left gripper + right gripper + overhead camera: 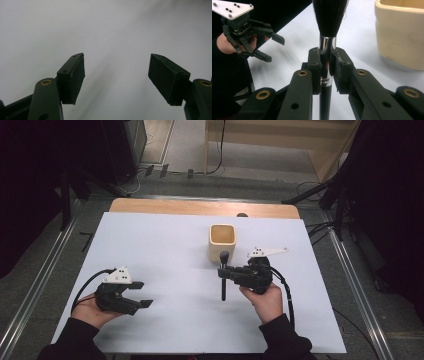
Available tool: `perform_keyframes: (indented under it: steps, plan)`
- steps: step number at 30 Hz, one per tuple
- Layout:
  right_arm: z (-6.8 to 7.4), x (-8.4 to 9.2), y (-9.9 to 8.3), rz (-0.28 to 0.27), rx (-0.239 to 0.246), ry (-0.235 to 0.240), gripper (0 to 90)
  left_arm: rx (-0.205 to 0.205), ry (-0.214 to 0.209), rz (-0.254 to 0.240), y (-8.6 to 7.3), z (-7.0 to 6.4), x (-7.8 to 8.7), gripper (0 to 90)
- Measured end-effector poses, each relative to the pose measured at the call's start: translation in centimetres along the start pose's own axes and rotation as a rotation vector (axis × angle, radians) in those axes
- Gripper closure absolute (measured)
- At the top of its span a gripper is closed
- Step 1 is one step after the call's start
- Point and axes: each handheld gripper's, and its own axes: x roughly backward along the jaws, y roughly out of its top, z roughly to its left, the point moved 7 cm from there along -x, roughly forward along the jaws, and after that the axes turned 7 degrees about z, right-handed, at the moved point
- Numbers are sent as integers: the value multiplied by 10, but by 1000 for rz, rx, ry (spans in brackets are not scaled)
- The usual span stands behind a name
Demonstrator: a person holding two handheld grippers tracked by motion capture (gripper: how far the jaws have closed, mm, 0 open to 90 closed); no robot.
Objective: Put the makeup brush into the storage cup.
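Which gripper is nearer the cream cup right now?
Right. The right gripper, shut on the brush, sits just in front of the cream cup; the left gripper is open, far off toward the table's left.

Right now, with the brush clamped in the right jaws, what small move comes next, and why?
Probably carry the brush toward the cream cup and line it up over the opening. The right gripper grips it at the metal ferrule, and the cup stands upright close by.
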Motion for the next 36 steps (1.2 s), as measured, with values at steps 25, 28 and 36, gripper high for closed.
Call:
perform_keyframes:
  steps: [25, 28, 36]
  plan:
    - [-7, 12, 29, -57, 33, -71, 783, 38, -25, 4, -2, 2, -4, 305]
    - [-8, 15, 32, -66, 32, -76, 783, 46, -33, 0, -2, 2, -3, 306]
    - [-11, 20, 40, -86, 21, -89, 783, 43, -37, 14, -3, 2, -4, 306]
